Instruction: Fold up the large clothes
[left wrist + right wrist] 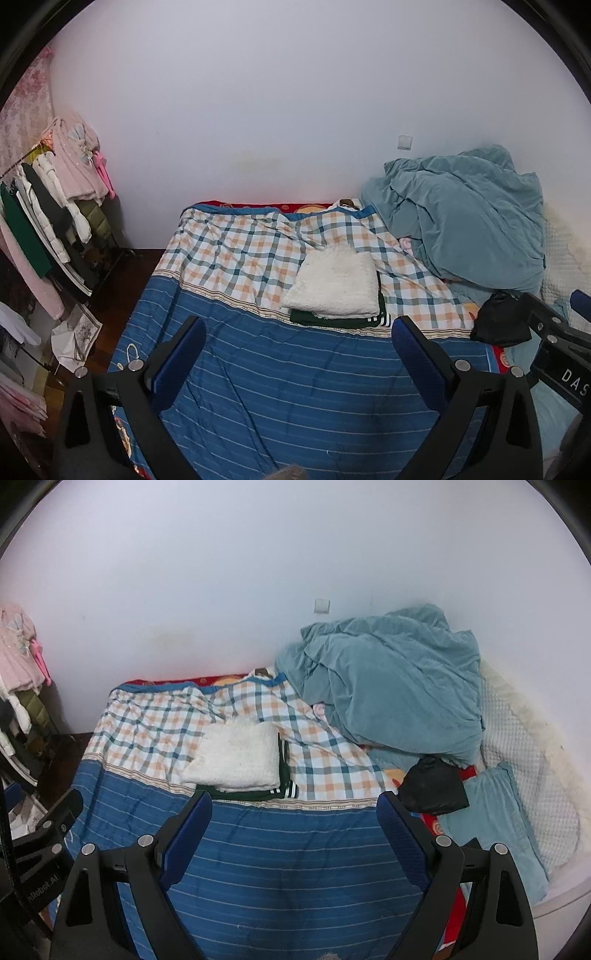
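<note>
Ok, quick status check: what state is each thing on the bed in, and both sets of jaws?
White fluffy garment: folded, stacked on the dark green garment.
Dark green garment: folded flat, mostly covered, striped edge showing.
Teal blanket: crumpled in a heap against the wall.
Black item: bunched, unfolded.
Checked and striped bedcover: spread out, wrinkled.
Left gripper: jaws open, empty.
Right gripper: jaws open, empty.

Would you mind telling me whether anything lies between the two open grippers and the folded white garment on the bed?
Nothing visible does. Between the left gripper, the right gripper and the folded white garment there is only bare blue striped bedspread. The black bag lies off to the right.
</note>
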